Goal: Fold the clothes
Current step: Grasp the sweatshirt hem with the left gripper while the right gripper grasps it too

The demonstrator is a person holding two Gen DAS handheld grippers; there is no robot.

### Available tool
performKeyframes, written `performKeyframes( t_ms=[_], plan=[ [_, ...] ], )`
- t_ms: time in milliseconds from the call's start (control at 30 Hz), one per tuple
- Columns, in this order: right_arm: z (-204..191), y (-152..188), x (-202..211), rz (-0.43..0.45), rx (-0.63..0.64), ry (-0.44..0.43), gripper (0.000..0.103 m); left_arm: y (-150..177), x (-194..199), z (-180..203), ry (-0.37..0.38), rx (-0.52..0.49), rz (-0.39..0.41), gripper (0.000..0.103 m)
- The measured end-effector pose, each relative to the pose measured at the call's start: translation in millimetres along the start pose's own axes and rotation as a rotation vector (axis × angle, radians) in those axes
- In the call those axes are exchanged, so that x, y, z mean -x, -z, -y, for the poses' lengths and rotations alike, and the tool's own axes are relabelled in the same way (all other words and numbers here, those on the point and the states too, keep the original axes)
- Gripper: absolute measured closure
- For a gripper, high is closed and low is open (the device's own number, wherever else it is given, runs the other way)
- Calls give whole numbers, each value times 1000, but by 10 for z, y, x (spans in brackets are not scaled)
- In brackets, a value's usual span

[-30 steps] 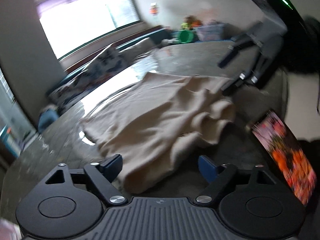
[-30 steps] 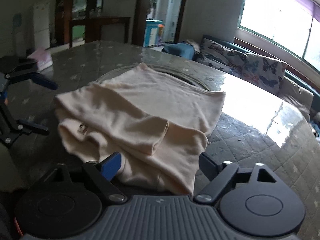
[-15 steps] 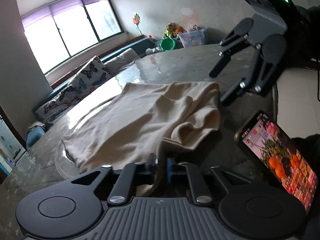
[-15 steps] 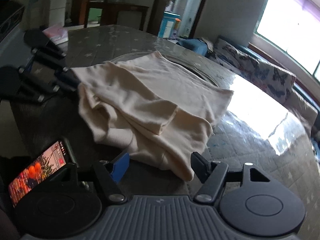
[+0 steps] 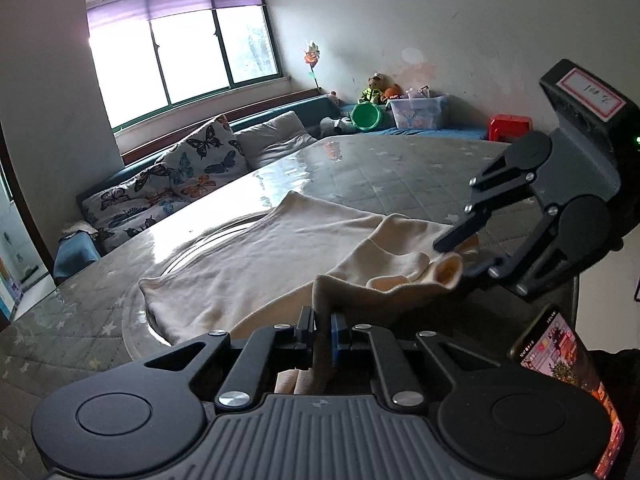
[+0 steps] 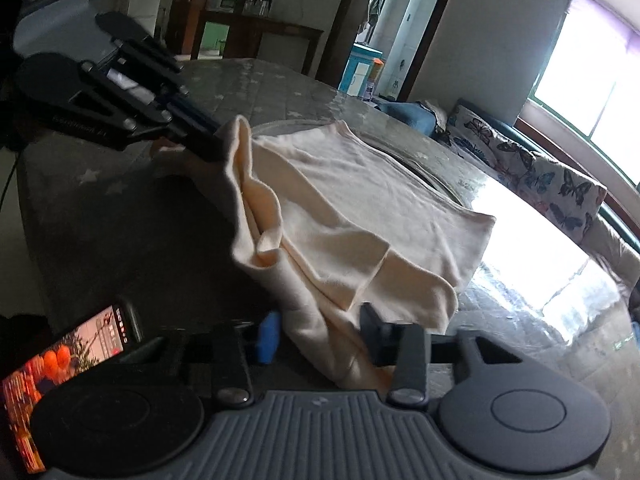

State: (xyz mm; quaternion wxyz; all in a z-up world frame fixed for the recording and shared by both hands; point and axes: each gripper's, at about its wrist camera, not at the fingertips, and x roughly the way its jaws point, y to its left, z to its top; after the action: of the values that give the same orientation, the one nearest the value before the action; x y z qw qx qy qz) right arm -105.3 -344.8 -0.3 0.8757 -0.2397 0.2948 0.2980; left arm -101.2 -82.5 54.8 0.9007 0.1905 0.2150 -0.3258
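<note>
Two grippers worked the cream garment (image 5: 256, 264) lying on the table (image 5: 400, 168): the left gripper (image 5: 323, 330) pinched its raised near edge, the right gripper (image 6: 318, 334) straddled cloth unclosed, so it needed a full bite before lifting level.

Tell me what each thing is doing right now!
Left gripper: jaws shut on the cream shirt's edge.
Right gripper: jaws open, cloth between them, not pinched.
Cream shirt: partly folded, near edge lifted off the table.
Phone: screen on, propped at the table edge.
Table: shiny, shirt lying on it.
Window blind: pulled partway down.
</note>
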Motion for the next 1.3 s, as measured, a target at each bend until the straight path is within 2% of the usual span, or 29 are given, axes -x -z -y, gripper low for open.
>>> performKeyframes(
  t_ms=[33,133,333,500,567,700,867,1033,1300],
  plan=[
    [14,3,6,3,-14,-8,91,13,21,11,3,3,1,94],
    [6,7,83,27,-22,-11,94,39,102,61,4,5,7,94],
    [-154,-17,352,68,20,-39,95,29,382,117,-11,20,39,95],
    [-250,-80,654,86,38,-87,96,-24,625,188,12,0,31,95],
    [-229,-112,756,92,27,-94,96,-37,698,186,29,2,24,95],
    [-71,-240,804,113,-11,-94,96,-157,680,90,15,13,21,95],
    [233,-534,651,138,-20,-52,96,-467,437,-109,-38,-15,45,95],
    [654,-861,354,135,-66,-34,97,-748,25,-425,-89,-54,44,95],
    [1182,-1131,-590,48,-103,41,97,-866,-957,-855,-139,-32,-16,95]
  ],
)
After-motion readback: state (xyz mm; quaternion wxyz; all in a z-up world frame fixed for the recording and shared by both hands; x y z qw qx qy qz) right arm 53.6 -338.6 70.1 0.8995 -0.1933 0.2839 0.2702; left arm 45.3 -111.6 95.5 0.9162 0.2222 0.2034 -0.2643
